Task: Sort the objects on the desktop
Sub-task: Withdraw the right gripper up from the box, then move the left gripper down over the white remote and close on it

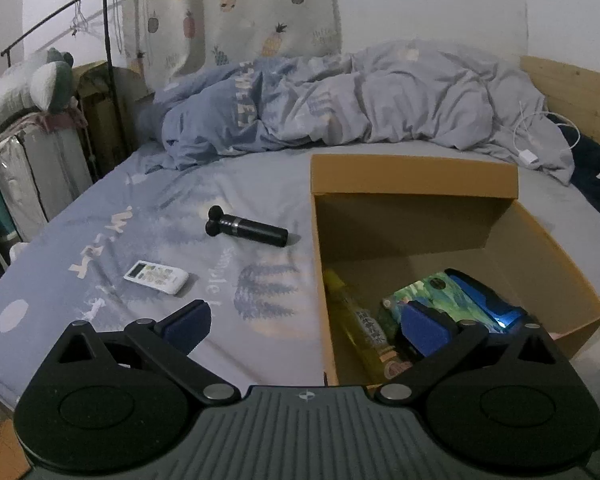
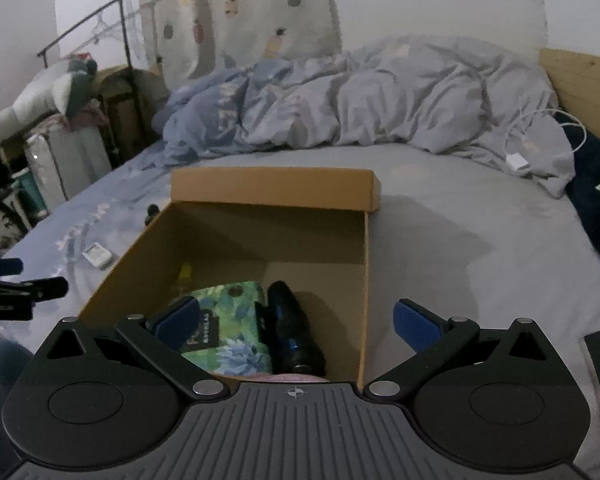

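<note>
Left wrist view: two items on bed sheet [image 1: 260,184], one black cylindrical massager [image 1: 247,227], one white remote control [image 1: 156,277]; three inside brown cardboard box [image 1: 414,176]. Both jaws spread, empty.

The box [image 1: 412,184] rests on the bed [image 1: 260,184], holding a bottle [image 1: 356,320], a packet [image 1: 440,296] and a cylinder [image 2: 292,332]; left of it lie a massager [image 1: 246,227] and, nearer, a remote [image 1: 156,277]; a duvet [image 1: 340,96] lies behind.
</note>
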Demonstrator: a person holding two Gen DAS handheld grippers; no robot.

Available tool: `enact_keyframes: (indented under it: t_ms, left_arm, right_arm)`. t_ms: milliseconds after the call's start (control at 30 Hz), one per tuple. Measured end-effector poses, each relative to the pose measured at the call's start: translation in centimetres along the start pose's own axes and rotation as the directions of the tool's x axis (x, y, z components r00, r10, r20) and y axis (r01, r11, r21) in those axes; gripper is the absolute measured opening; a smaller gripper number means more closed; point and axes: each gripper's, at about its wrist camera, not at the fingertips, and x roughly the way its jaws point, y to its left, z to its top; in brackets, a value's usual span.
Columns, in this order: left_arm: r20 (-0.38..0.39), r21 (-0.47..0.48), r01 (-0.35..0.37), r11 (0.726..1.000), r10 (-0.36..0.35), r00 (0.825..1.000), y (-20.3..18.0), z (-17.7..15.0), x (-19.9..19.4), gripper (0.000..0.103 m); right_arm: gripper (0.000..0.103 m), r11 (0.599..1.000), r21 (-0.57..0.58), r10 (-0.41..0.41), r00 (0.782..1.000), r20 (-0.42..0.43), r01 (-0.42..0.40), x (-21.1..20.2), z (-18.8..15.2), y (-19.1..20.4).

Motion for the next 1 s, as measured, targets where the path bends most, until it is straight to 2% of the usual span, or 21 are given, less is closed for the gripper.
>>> enact_keyframes:
  t_ms: [167, 533, 833, 1000]
  left_arm:
    - [0.010, -0.009, -0.013, 1.000, 0.014, 1.000, 0.2, 0.0, 0.0, 0.103]
    - [-0.011, -0.111, -0.136, 0.984, 0.136, 0.991, 2.5, 0.2, 1.1, 0.103]
    - [-0.037, -0.222, -0.129, 0.967, 0.124, 0.992, 4.5, 1.1, 1.8, 0.103]
    - [-0.042, -0.231, -0.155, 0.960, 0.149, 0.988, 4.8, 2.3, 3.2, 0.103]
  right_arm:
    - [0.103, 1.000, 0.013, 0.018, 1.000, -0.004, -0.018, 0.2, 0.2, 0.0]
    - [0.103, 1.000, 0.029, 0.005, 1.000, 0.010, -0.005, 0.2, 0.3, -0.4]
    - [0.103, 0.997, 0.071, 0.015, 1.000, 0.009, -0.016, 0.3, 0.7, -1.7]
    - [0.103, 0.996, 0.089, 0.015, 1.000, 0.004, -0.016, 1.1, 1.4, -2.2]
